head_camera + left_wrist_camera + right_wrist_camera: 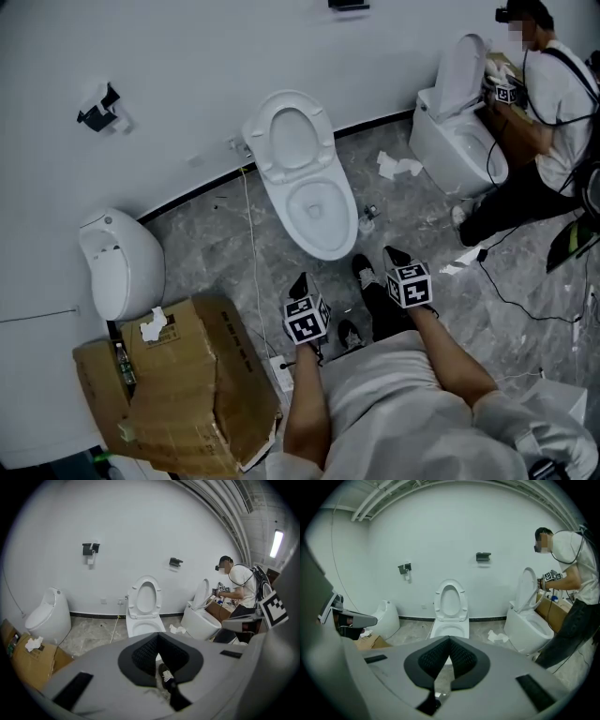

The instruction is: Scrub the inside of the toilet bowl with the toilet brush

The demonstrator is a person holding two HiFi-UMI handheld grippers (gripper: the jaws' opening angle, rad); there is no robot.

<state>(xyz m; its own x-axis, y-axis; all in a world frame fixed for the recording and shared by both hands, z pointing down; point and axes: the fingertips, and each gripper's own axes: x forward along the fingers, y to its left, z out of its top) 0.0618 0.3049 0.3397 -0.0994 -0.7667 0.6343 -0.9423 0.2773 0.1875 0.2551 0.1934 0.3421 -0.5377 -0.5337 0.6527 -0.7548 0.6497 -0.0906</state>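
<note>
Only left gripper view catches the ceiling light [276, 543]; left gripper [157, 635], right gripper [449, 639] jaws together.

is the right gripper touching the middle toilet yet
Apart. The right gripper view shows the middle toilet standing well beyond the right gripper, whose jaws are shut on nothing.

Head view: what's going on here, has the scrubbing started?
Not yet. The wearer stands facing the open toilet, holding the left hand-held gripper and the right hand-held gripper low in front of them. Both are shut and empty, and no brush is in sight. At the right, a second person is busy at another toilet.
</note>
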